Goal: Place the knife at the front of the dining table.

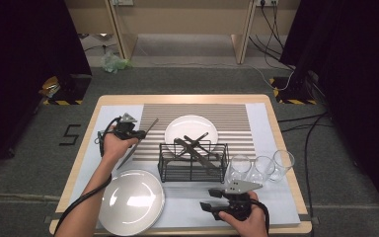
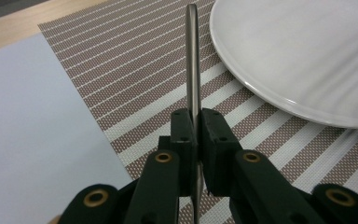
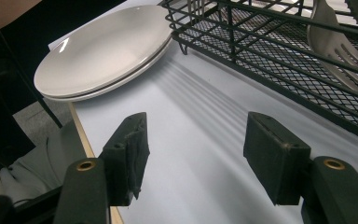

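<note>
My left gripper point(image 1: 137, 132) is shut on a table knife point(image 1: 148, 129) over the left edge of the striped placemat point(image 1: 237, 118). In the left gripper view the knife point(image 2: 192, 60) rises edge-on from between the pressed pads of the left gripper point(image 2: 196, 126), just left of a white plate point(image 2: 303, 56). That plate point(image 1: 191, 129) lies at the middle of the mat. My right gripper point(image 1: 208, 199) rests near the table's front edge with its jaws apart. In its own view the right gripper point(image 3: 196, 135) stands open over the pale sheet, nothing between its pads.
A black wire basket point(image 1: 192, 168) with cutlery stands mid-table; a fork point(image 3: 335, 42) lies in the basket point(image 3: 261, 70). Stacked white plates point(image 1: 131, 201) sit front left, the same plates point(image 3: 102, 51) showing beyond my right jaws. Three glasses point(image 1: 261, 167) stand at the right.
</note>
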Action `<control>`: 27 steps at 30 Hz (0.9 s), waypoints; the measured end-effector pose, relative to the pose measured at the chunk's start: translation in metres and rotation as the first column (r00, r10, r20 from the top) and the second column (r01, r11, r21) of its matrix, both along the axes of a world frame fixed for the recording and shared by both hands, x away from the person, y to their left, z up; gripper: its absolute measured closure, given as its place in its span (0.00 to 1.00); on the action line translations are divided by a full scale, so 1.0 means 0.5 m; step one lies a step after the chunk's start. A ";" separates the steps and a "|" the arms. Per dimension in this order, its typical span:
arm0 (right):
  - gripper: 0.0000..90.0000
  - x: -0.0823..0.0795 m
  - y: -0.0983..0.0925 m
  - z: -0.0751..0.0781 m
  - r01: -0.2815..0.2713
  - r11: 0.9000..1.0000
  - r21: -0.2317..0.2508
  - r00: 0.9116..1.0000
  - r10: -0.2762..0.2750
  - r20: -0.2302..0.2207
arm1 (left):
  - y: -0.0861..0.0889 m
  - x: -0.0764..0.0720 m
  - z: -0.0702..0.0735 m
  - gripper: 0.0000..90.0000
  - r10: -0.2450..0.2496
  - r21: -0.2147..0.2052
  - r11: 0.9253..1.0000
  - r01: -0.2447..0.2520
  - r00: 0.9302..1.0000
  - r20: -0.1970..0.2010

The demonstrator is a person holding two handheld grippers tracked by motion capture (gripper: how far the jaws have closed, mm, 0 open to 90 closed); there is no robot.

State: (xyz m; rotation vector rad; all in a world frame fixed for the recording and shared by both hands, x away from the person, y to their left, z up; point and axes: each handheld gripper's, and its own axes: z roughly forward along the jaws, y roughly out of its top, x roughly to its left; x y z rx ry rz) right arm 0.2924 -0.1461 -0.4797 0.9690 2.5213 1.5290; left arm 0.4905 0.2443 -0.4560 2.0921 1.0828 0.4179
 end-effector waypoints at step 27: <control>0.45 0.000 0.001 -0.002 -0.003 1.000 -0.001 1.000 0.003 -0.005 | -0.006 0.031 -0.039 0.93 0.005 0.013 1.000 -0.004 0.995 -0.099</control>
